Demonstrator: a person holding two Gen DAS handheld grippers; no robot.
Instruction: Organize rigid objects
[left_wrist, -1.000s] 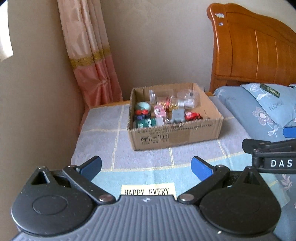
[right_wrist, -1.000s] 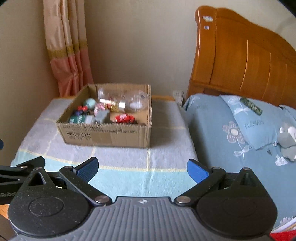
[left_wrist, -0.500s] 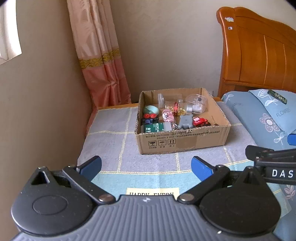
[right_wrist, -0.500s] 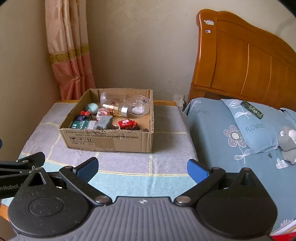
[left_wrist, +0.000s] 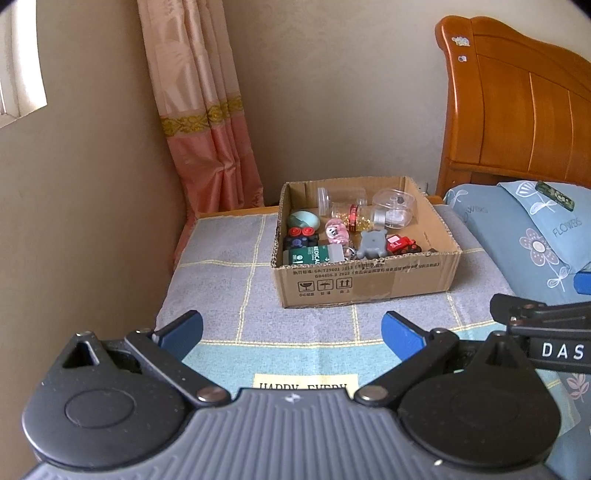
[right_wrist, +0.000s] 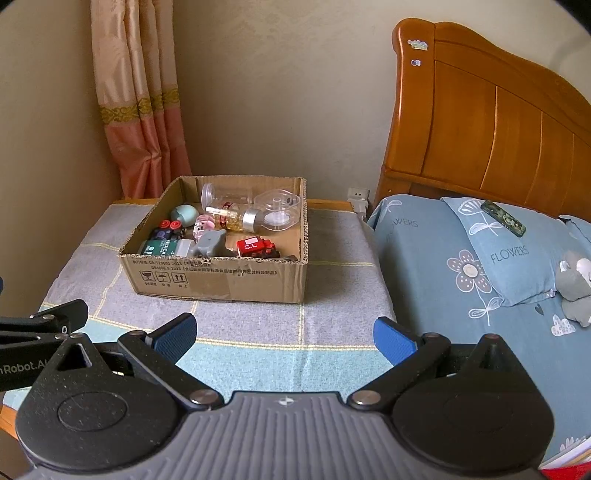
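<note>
The left claw (left_wrist: 291, 330) is held apart and empty, near the cloth's near edge; the box (left_wrist: 365, 284) of objects is set ahead, slightly right. The right claw (right_wrist: 284, 334) is likewise spread, the box (right_wrist: 221, 278) lying ahead-left. Neither is judged clearly nearer.

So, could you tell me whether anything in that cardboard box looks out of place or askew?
Yes: in the cardboard box, the gold-filled bottle and a clear jar lie on their sides, and the small items sit jumbled together, unsorted. Nothing looks spilled or broken.
</note>
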